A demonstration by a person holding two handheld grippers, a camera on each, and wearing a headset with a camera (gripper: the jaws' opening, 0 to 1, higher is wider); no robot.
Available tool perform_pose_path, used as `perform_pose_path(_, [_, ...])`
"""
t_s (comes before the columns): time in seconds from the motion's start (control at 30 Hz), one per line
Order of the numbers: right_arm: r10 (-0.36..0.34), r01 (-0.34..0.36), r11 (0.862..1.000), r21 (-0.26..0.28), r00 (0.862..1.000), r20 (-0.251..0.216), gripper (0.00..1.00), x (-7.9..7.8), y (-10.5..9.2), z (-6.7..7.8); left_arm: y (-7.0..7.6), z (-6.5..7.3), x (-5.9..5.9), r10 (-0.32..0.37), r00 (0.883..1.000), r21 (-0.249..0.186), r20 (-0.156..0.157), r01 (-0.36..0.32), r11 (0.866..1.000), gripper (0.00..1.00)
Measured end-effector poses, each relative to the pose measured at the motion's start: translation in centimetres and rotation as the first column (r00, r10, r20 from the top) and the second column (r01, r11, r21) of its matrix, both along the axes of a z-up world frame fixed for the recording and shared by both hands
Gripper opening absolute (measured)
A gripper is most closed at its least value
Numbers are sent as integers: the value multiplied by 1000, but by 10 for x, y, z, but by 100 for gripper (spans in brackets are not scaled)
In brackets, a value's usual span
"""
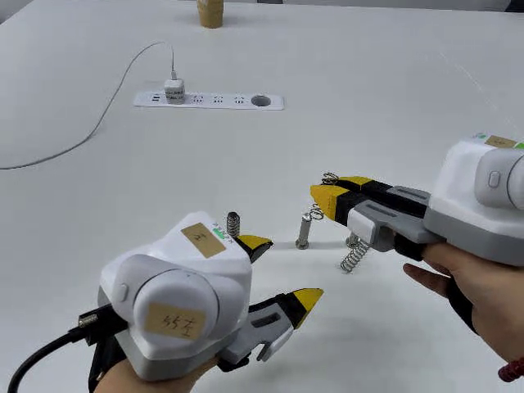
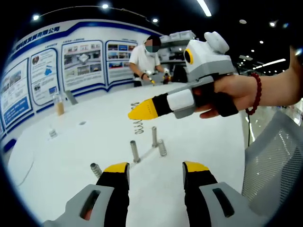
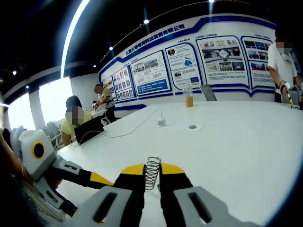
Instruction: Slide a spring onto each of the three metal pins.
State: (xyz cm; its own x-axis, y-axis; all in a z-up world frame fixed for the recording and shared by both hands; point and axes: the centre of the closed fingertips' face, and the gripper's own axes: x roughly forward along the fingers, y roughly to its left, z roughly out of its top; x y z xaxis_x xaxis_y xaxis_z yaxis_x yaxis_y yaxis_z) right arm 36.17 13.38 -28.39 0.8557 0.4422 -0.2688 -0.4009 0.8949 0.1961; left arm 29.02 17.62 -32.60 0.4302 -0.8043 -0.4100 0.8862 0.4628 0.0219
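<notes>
Right gripper: the yellow-tipped black-and-grey right gripper (image 3: 152, 176) has its jaws pressed onto a small silver coil spring (image 3: 152, 169), held upright between the tips above the white workbench (image 1: 368, 98).
Left gripper: the matching yellow-tipped left gripper (image 2: 155, 168) has its jaws spread wide with nothing between them, low over the workbench and near the pins.
Pins: 1 short spring-covered pin (image 1: 233, 223) stands upright just beside the left gripper's tip. 1 bare steel pin (image 1: 304, 233) stands upright between the 2 grippers.
Other spring: 1 tilted silver spring (image 1: 354, 255) leans below the right gripper. Whether it sits on a pin is unclear.
Background: a white power strip (image 1: 209, 100) lies well apart, with 1 charger plugged in.
</notes>
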Motion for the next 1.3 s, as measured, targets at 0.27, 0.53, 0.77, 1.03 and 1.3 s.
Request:
perform_pose_path(0.27, [2, -2, 1000, -23, 1000, -7, 12, 11, 1, -10, 2, -3, 1, 16, 1000, -8, -19, -16, 1000, 54])
perform_pose_path(0.53, [14, -14, 997, -79, 1000, 0, 12, 16, 1, -19, 8, -7, 5, 54, 998, 0, -24, -54, 999, 63])
perform_pose_path(0.77, [30, -27, 990, -140, 999, 18, 12, 20, 3, -25, 15, -10, 9, 94, 995, 5, -34, -94, 996, 67])
perform_pose_path(1.03, [34, -30, 985, -169, 999, 19, 12, 20, 2, -31, 18, -11, 11, 105, 994, 7, -37, -105, 994, 68])
perform_pose_path(1.3, [35, -31, 978, -205, 999, 15, 12, 16, 2, -38, 19, -13, 12, 116, 992, 10, -42, -115, 993, 69])
